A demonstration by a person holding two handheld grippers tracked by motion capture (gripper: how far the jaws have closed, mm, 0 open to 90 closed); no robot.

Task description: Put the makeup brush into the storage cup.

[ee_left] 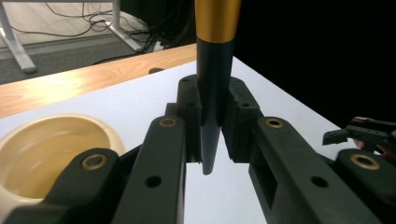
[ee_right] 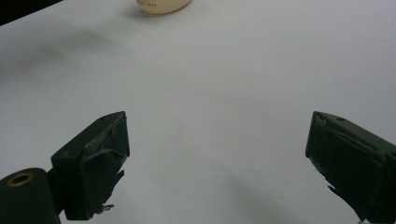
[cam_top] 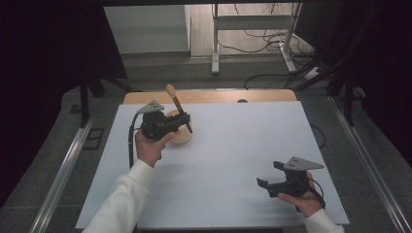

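High view: left hand-held gripper [cam_top: 186, 122] clamps brush [cam_top: 175, 103] (upright) over bowl [cam_top: 182, 137].

Grey floor [cam_top: 160, 73], dark curtains [cam_top: 43, 58]

Lab recording booth: black curtains [cam_top: 43, 73], white-topped table [cam_top: 233, 145], loose floor cables [cam_top: 262, 43], metal desk legs [cam_top: 215, 43].
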